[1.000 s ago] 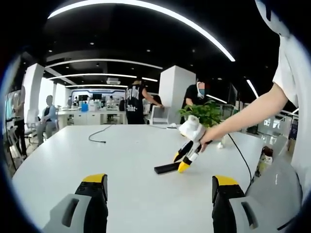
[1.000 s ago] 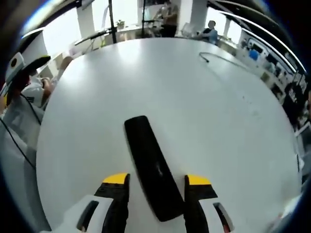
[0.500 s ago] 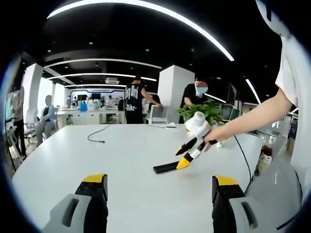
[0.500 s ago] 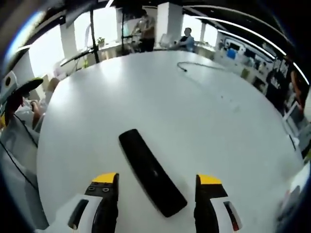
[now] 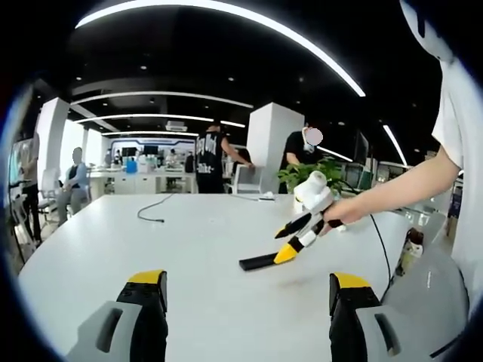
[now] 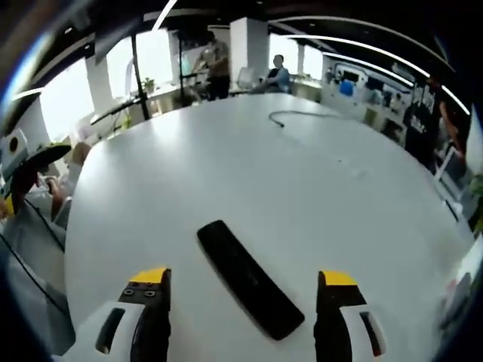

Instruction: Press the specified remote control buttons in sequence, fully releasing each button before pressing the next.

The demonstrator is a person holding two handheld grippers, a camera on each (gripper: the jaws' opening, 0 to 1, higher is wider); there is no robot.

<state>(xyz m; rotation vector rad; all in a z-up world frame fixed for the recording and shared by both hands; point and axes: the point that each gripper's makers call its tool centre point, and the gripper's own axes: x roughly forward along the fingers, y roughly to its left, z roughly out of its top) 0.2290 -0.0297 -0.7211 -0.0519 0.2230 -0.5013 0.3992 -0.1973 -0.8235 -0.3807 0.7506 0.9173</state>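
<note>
A long black remote control (image 6: 249, 279) lies flat on the white table (image 6: 226, 173), just beyond and between the jaws of my right gripper (image 6: 245, 283), which is open and lifted above it. In the left gripper view the same remote (image 5: 259, 262) lies at mid-table, and the right gripper (image 5: 289, 240) hangs over its right end, held by a person's hand, yellow tips apart. My left gripper (image 5: 245, 290) is open near the table's front edge, well short of the remote, with nothing between its jaws.
A black cable (image 5: 151, 209) lies on the far left of the table. A potted plant (image 5: 317, 175) stands behind the right gripper. Several people stand at desks beyond the table. A thin cable (image 5: 381, 253) runs down the right side.
My right gripper has lifted up and back from the remote and its jaws have spread wider. The left gripper has stayed put.
</note>
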